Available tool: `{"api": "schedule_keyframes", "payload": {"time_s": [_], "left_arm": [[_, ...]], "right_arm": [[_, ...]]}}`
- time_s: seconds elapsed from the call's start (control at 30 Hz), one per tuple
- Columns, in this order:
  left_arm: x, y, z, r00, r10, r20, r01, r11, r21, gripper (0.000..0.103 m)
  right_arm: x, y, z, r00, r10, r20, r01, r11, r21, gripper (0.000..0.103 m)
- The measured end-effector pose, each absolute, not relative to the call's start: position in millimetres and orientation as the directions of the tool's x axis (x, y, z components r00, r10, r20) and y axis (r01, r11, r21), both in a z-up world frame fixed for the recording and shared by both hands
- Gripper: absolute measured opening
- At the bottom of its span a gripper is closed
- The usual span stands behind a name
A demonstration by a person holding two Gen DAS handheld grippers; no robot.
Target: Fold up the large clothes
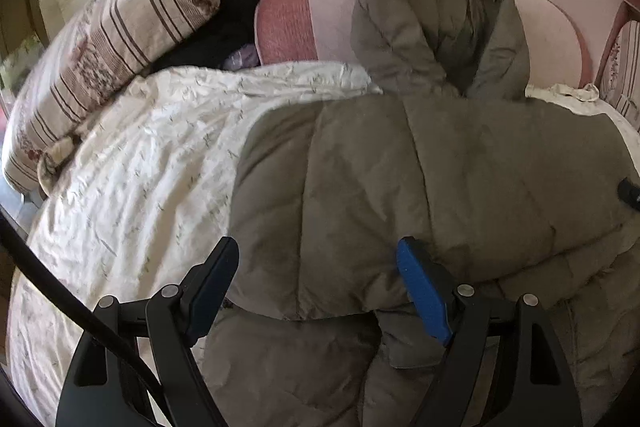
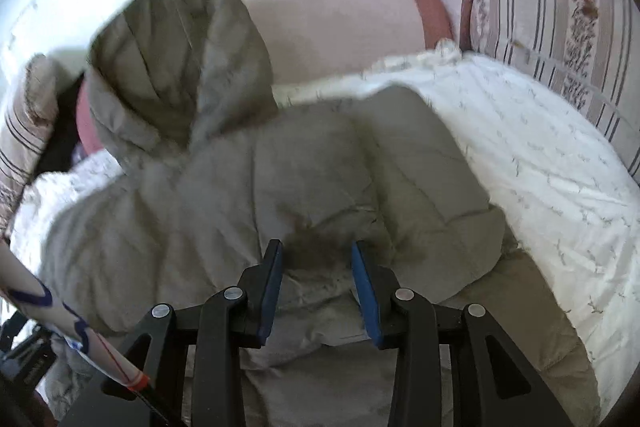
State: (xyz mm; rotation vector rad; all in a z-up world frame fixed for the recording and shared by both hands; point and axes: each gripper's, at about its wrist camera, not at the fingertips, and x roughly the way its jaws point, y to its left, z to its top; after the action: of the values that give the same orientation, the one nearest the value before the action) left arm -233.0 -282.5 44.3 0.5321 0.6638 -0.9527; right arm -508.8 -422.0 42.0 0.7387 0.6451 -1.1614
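We are seeing an olive puffer jacket [image 1: 400, 167] lying hood-up on the white bedcover [image 1: 140, 167], under both tongs: left gripper [image 1: 316, 263] spread wide, right gripper [image 2: 316, 259] partly parted, both pinching nothing.

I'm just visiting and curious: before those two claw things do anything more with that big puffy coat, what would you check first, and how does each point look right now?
1. Olive-green padded hooded coat lies flat on the white printed bedcover: ok.
2. Hood is folded in: not ok, it stands against the pink headboard.
3. Left gripper is free of fabric: ok, jaws wide, the coat's left edge below them.
4. Right gripper has let go: ok, jaws apart over crumpled fabric, none pinched.
5. Both sides are folded inward: cannot tell; layers overlap near the bottom.
6. Striped floral pillow is clear of the coat: ok.
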Motion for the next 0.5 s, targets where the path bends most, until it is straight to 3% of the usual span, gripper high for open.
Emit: {"api": "schedule_keyframes", "payload": {"time_s": [0.2, 0.5], "left_arm": [[-231.9, -285.2, 32.9, 0.404, -0.529, -0.746, 0.87, 0.475, 0.134, 0.085], [-234.7, -285.6, 29.2, 0.423, -0.525, -0.739, 0.866, 0.475, 0.158, 0.086]], "right_arm": [[-511.3, -429.1, 17.7, 0.283, -0.481, -0.83, 0.957, 0.192, 0.215, 0.04], [-509.6, -428.4, 16.7, 0.276, -0.48, -0.833, 0.959, 0.197, 0.205, 0.041]]}}
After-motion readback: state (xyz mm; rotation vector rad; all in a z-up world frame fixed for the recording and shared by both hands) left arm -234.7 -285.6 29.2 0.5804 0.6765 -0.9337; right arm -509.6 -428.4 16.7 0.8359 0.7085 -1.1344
